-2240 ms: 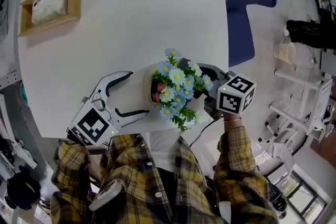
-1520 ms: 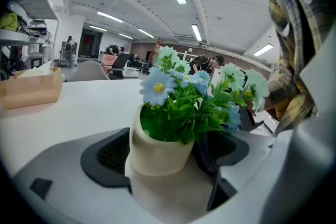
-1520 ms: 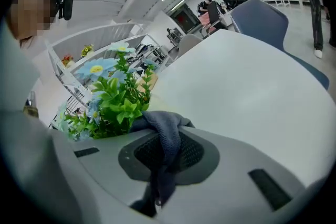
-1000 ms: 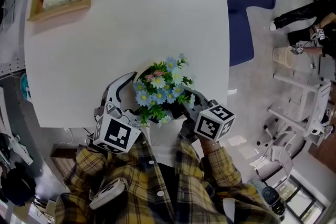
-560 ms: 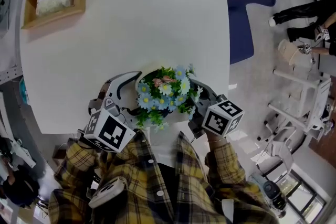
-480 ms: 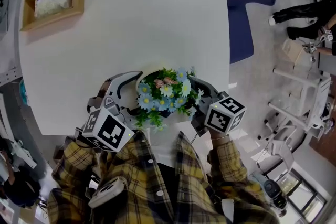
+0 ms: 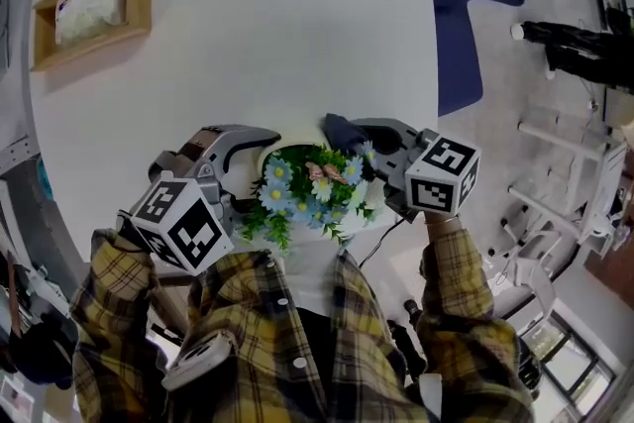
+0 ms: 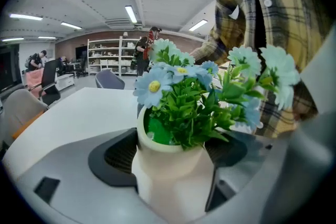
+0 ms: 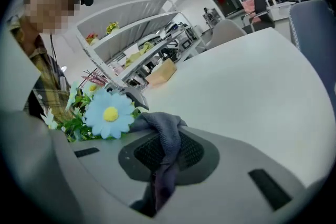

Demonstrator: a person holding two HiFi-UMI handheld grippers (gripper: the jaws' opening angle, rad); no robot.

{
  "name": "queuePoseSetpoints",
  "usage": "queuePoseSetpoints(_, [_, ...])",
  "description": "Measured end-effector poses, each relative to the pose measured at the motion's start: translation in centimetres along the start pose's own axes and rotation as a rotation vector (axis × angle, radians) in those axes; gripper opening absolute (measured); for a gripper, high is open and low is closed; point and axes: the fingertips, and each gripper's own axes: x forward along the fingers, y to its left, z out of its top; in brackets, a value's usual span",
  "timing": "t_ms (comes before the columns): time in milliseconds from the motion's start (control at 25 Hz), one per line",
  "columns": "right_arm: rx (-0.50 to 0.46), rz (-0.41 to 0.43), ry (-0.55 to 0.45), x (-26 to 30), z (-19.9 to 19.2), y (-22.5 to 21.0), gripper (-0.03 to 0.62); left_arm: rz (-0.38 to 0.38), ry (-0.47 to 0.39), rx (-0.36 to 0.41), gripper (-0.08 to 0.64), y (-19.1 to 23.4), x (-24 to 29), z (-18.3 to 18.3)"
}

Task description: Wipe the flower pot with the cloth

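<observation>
Lower centre of the head view, at the near edge of the white table (image 7: 248,35): the cream pot (image 8: 169,186) of blue and white flowers (image 7: 307,193) is clamped in my left gripper (image 8: 173,157), one dark pad pressed to each side of the pot's body just under its rim. The left gripper view shows the pot upright and filling the gap between the jaws; I cannot tell whether its base rests on the table. My right gripper (image 9: 153,189) comes in from the right, its jaws closed on a dark blue-grey cloth (image 9: 164,131) that is pinched low between them, with its loose end bunched over the tips. In the head view the cloth shows just above and to the right of the flowers, close against the outermost blooms; whether it touches the pot itself I cannot make out. A wooden tissue box (image 7: 91,7) stands well apart at the table's upper left corner, and a blue chair (image 7: 474,10) sits off the table at the upper right.
</observation>
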Motion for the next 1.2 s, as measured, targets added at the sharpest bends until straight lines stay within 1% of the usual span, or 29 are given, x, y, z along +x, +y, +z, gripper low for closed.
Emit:
queuePoseSetpoints(160, [-0.053,0.079,0.064,1.3,0.9,0.3,0.025,-0.109,0.007,0.068,0.416,0.1,-0.5,-0.2])
queuePoseSetpoints(320, [-0.115,0.124,0.116,3.4,2.1,0.6,0.025,-0.180,0.020,0.111,0.416,0.5,-0.7,-0.6])
queuePoseSetpoints(480, [-0.156,0.157,0.163,5.1,2.7,1.0,0.025,-0.221,0.033,0.125,0.417,0.5,-0.5,-0.7])
queuePoseSetpoints(600, [-0.158,0.163,0.177,5.1,2.8,1.1,0.025,-0.211,0.040,0.096,0.417,0.4,-0.4,-0.8])
queuePoseSetpoints(680, [-0.147,0.151,0.159,4.8,2.8,1.0,0.025,-0.174,0.033,0.046,0.417,0.6,-0.7,-1.1])
queuePoseSetpoints(720, [-0.137,0.142,0.146,4.7,2.8,0.9,0.025,-0.139,0.022,0.016,0.417,0.8,-1.0,-1.3])
queuePoseSetpoints(800, [-0.112,0.119,0.119,4.3,2.6,0.7,0.025,-0.044,0.005,-0.045,0.417,1.1,-1.8,-2.3])
queuePoseSetpoints(880, [-0.084,0.086,0.089,3.8,2.2,0.5,0.025,0.048,0.012,-0.104,0.417,0.7,-2.8,-4.0])
queuePoseSetpoints(960, [-0.052,0.043,0.058,3.1,1.6,0.5,0.025,0.115,0.012,-0.171,0.417,-0.8,-3.7,-5.3])
queuePoseSetpoints(1040, [-0.016,-0.016,0.027,2.3,0.7,0.6,0.025,0.180,-0.012,-0.239,0.417,-2.7,-4.1,-5.6])
queuePoseSetpoints(1120, [0.030,-0.076,-0.008,1.5,-0.2,0.8,0.025,0.274,-0.056,-0.304,0.417,-3.8,-4.2,-5.3])
queuePoseSetpoints(1200, [0.079,-0.124,-0.047,0.8,-1.1,1.2,0.025,0.382,-0.100,-0.372,0.417,-4.1,-4.2,-4.8])
